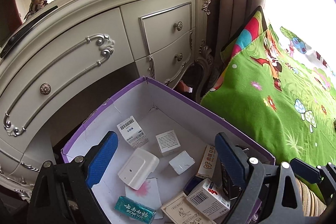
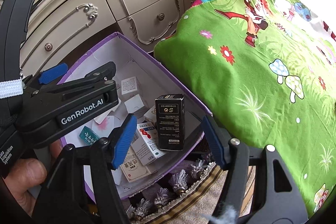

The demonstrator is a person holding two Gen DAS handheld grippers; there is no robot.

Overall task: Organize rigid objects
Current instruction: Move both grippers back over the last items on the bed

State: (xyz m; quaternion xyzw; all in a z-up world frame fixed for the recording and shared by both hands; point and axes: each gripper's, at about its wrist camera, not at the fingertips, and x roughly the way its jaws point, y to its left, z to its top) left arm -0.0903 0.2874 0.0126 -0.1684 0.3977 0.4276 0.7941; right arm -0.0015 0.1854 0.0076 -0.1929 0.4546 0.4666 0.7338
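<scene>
A purple cardboard box with a white inside holds several small cartons, a white plastic piece and a teal pack. My left gripper is open and empty over the box. My right gripper is open above the box's near corner. A black carton stands upright in the box between its fingers, apart from both pads. The left gripper also shows in the right wrist view, over the box's left side.
A cream dresser with drawers and metal knobs stands behind the box. A bed with a green cartoon sheet lies to the right. A tasselled cloth lies under the box's near edge.
</scene>
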